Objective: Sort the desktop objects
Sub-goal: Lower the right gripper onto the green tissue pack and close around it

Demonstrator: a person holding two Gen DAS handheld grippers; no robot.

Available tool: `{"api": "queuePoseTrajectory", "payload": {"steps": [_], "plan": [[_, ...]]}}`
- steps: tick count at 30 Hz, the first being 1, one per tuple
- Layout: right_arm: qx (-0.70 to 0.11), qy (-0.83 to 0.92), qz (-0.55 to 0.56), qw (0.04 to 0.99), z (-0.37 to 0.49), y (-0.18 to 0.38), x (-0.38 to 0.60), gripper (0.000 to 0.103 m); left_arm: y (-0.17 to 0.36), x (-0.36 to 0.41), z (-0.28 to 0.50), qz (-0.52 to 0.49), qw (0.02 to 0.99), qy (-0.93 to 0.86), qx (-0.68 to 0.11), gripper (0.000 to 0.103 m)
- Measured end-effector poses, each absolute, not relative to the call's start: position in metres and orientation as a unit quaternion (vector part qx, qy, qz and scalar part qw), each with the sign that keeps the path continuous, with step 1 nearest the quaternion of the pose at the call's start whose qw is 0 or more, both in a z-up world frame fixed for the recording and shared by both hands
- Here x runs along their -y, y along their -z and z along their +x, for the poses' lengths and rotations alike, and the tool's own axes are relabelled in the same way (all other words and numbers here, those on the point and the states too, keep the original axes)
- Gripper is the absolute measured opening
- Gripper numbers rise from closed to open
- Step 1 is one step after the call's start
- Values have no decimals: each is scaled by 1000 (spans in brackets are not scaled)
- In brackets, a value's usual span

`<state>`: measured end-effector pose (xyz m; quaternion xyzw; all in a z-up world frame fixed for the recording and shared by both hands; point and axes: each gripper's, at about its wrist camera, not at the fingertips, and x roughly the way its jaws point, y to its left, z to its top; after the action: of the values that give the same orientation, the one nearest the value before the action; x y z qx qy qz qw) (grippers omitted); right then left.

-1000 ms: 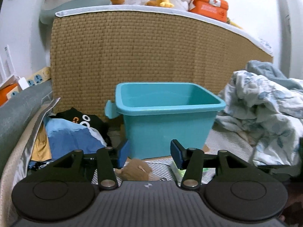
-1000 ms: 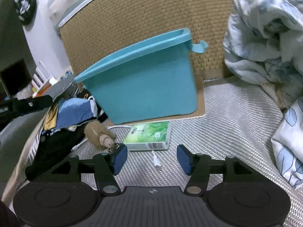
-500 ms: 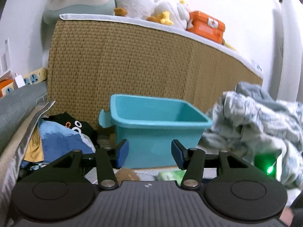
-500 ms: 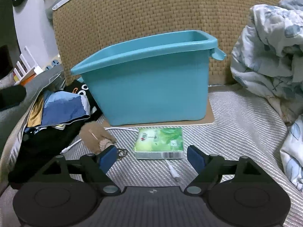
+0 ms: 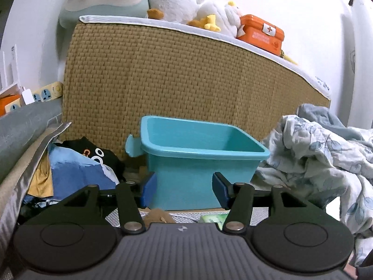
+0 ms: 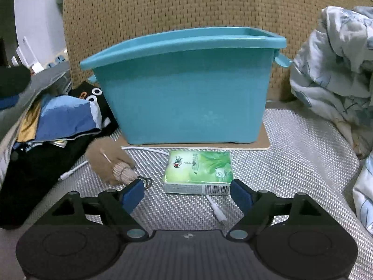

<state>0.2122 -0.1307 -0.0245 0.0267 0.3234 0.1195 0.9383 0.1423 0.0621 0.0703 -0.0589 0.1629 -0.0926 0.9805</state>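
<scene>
A teal plastic bin (image 6: 186, 98) stands on a thin board (image 6: 265, 143) on the woven mat; the left wrist view shows its inside (image 5: 202, 144) with nothing in it. In front of it lie a green tissue pack (image 6: 198, 171), a brown plush keychain toy (image 6: 109, 161), a white cable (image 6: 144, 149) and a small white plug end (image 6: 218, 211). My right gripper (image 6: 187, 193) is open wide just short of the tissue pack, one finger either side of its near edge, not touching. My left gripper (image 5: 184, 187) hovers open before the bin, holding nothing.
A woven headboard (image 5: 181, 81) rises behind the bin, with plush toys (image 5: 186, 7) and an orange first-aid box (image 5: 261, 35) on top. A crumpled floral quilt (image 6: 338, 70) fills the right. A pile of dark and blue clothes (image 6: 58, 121) lies at the left.
My right gripper's jaws spread wider, and it levelled out and closed in on the tissue pack. The left gripper's jaws opened a little and its view tipped upward.
</scene>
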Motion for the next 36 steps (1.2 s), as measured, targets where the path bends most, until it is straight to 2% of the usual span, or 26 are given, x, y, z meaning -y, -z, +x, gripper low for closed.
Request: {"api": "queuePoseTrajectory", "payload": {"steps": [16,23,36], "plan": [[-333,-102,0,938,239,32,127,84,-61,-79,154,-113,974,89,-175,58],[-325,-146,-69,932,245,28,131,84,-60,-79,157,-117,972,99,-176,58],[-354,-210,-67,909,271,40,135,84,-55,-82,164,-125,970,97,-187,59]]}}
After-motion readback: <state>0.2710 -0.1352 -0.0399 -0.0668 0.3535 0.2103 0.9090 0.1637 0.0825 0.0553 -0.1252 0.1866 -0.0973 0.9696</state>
